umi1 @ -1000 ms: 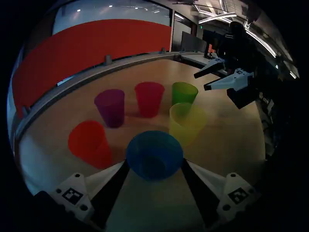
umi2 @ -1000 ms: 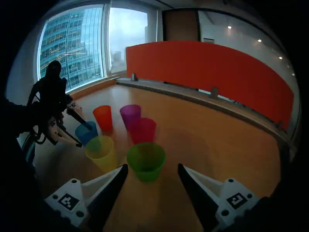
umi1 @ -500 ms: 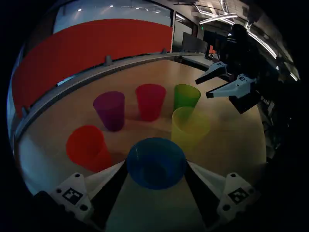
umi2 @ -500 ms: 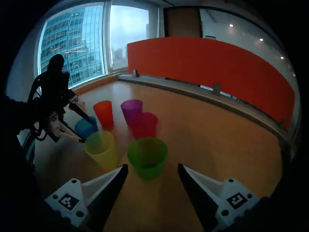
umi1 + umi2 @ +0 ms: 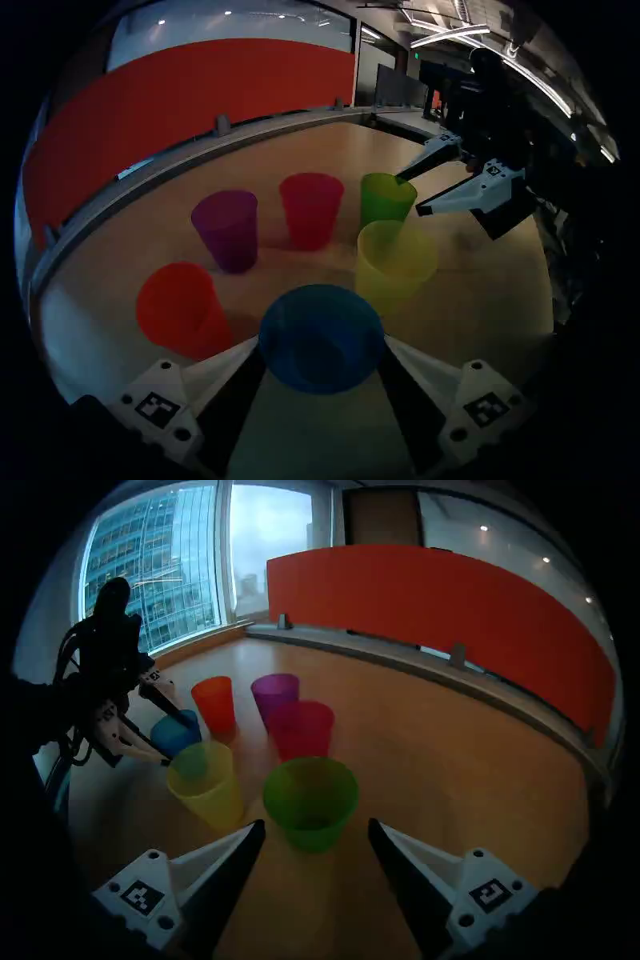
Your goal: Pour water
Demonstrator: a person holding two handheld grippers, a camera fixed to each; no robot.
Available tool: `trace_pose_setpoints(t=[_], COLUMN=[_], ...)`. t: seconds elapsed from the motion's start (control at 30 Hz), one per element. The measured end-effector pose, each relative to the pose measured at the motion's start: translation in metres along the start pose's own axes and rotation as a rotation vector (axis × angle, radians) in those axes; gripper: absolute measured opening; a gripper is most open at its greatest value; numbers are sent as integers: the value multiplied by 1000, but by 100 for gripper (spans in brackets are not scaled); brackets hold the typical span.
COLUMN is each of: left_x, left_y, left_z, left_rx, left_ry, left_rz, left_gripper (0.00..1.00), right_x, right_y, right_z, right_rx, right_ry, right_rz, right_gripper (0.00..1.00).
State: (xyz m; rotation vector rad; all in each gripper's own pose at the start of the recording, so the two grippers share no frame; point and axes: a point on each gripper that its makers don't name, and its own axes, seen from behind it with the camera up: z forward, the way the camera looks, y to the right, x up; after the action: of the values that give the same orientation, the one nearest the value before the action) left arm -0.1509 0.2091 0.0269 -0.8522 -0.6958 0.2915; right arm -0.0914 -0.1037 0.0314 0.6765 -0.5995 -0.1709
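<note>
**A:** Which cup is nearest to being picked up?

**B:** The blue cup point(image 5: 320, 320). It stands just beside the yellow cup point(image 5: 396, 254), on the side facing the left gripper point(image 5: 320, 346). It sits squarely in the gap of that gripper's wide-spread jaws, with a fingertip flanking each wall. I can make out no squeeze.

**A:** And the other hand?

**B:** The right gripper point(image 5: 316, 826) is spread just as wide. The green cup point(image 5: 310, 796) is dead ahead, just off its tips. That cup is the yellow cup's neighbour on the side away from the blue one.

**A:** How do they lie?

**B:** Both are upright with mouths up, and their walls taper to a narrower base. Level fingers would cross the long axis, so I judge a pinch should sit high, under the rim.

**A:** What are they made of?

**B:** Thin, smooth, translucent plastic that would likely flex. I cannot tell whether any cup holds water.

**A:** And the rest?

**B:** The magenta cup point(image 5: 310, 210) and purple cup point(image 5: 227, 228) stand beyond the yellow cup. The orange cup point(image 5: 178, 308) is past the blue one from it. All are on a smooth wooden table point(image 5: 480, 272)
</note>
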Motion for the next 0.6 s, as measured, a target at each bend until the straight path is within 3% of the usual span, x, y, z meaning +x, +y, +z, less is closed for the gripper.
trace_pose_setpoints(t=[0.6], left_x=[0], left_y=[-4], left_z=[0], left_rx=[9], left_ry=[4], left_rz=[-6], left_gripper=[87], right_x=[10], right_y=[-5], right_z=[38], right_rx=[11], right_ry=[0], right_rz=[-27], right_gripper=[100])
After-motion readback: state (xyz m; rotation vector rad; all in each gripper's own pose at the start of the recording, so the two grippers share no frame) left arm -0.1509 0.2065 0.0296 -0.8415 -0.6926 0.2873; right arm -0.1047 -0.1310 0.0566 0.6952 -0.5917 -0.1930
